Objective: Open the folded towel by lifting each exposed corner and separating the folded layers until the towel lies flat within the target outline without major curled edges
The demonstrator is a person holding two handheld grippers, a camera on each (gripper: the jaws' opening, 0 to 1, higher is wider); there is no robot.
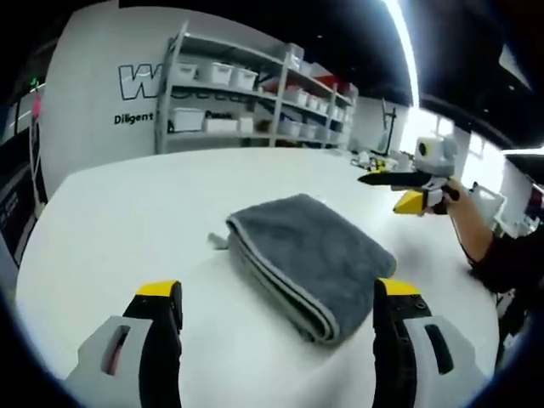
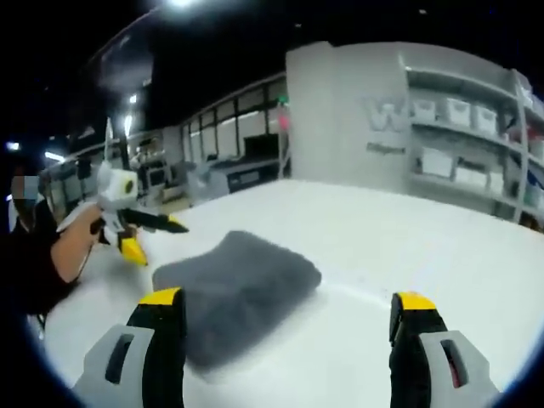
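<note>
A grey towel (image 1: 310, 259) lies folded in a thick rectangle on the white table (image 1: 127, 221), with its folded edge toward the left gripper view and a small tag at its left corner. My left gripper (image 1: 279, 289) is open, low over the table, its jaws either side of the towel's near end without touching it. My right gripper (image 1: 387, 191) hovers beyond the towel, held by a hand. In the right gripper view the towel (image 2: 234, 289) looks blurred just ahead of the open right gripper (image 2: 287, 302). Past the towel, the left gripper (image 2: 157, 238) is held above the table.
Metal shelves (image 1: 246, 93) with white bins stand against the wall behind the table. Bare tabletop (image 2: 408, 246) spreads wide around the towel. A person's arm (image 1: 476, 234) reaches in from the right, near more equipment by the windows.
</note>
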